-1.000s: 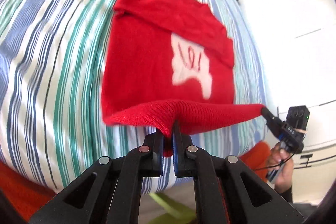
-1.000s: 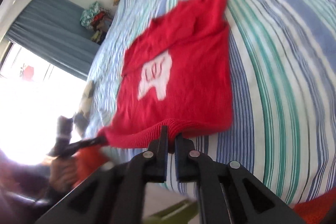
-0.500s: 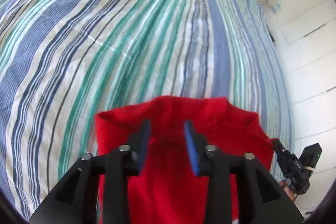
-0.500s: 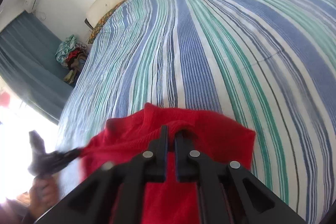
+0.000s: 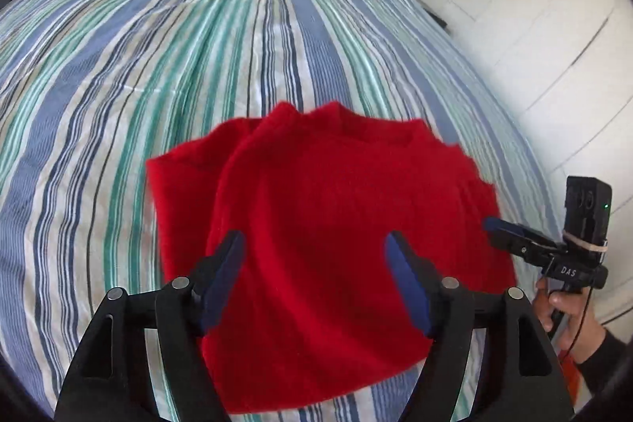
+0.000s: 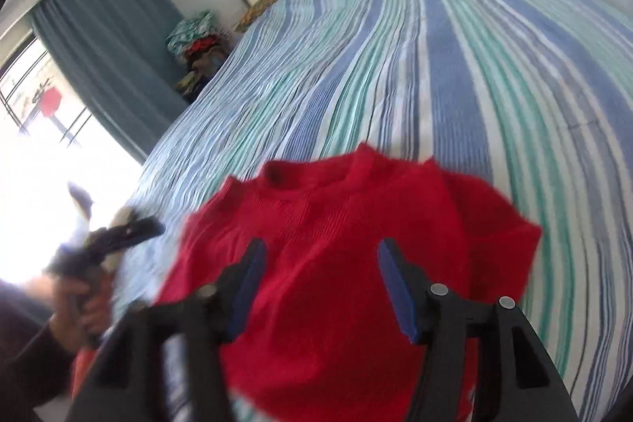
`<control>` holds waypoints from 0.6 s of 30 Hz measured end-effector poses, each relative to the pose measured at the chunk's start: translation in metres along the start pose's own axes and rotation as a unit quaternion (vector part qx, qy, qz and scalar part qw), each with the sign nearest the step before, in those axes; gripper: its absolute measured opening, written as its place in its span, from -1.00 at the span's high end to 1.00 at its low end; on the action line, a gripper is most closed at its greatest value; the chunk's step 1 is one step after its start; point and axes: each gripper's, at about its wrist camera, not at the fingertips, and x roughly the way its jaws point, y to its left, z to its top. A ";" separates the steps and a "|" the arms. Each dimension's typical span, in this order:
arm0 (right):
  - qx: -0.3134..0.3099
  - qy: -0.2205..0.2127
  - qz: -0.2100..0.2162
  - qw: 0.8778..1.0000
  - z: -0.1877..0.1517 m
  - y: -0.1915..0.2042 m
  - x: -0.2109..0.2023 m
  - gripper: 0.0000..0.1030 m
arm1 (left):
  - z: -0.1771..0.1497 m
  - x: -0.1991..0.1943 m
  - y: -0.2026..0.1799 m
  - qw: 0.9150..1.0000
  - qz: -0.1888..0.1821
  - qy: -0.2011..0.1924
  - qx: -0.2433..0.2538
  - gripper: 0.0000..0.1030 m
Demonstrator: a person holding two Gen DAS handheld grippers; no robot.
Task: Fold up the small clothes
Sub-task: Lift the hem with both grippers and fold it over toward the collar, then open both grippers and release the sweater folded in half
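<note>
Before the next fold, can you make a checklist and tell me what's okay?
1. Left tool open and holding nothing: ok.
2. Right tool open and holding nothing: ok.
3. Sweater lying on the bed: ok.
4. Fold edges lined up neatly: not ok, a layer sticks out on its left side.
5. Sweater smooth, no bumps: cannot tell, the pictures are blurry.
6. Bed space beyond the sweater: ok.

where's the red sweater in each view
Left wrist: sweater lies low and central on the striped bed, behind the open left gripper.
Right wrist: sweater low and central, behind the open right gripper.
Shared landmark: the sweater's neckline, at its far edge.
</note>
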 end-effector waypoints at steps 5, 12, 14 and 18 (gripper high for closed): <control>-0.049 0.039 -0.099 0.993 -0.063 -0.019 0.000 -0.08 | -0.007 0.014 0.049 0.994 0.056 0.024 -0.085 -0.41; -0.056 -0.003 -0.166 0.985 -0.127 -0.021 -0.074 -0.21 | -0.058 -0.056 0.022 0.994 0.092 -0.022 -0.057 -0.86; -0.068 -0.002 -0.169 0.983 -0.146 -0.015 -0.080 -0.22 | -0.084 -0.066 0.007 0.993 0.108 -0.024 -0.044 -0.87; -0.059 0.006 -0.185 0.981 -0.181 -0.013 -0.080 -0.36 | -0.118 -0.064 -0.013 0.989 0.142 -0.026 -0.025 -0.87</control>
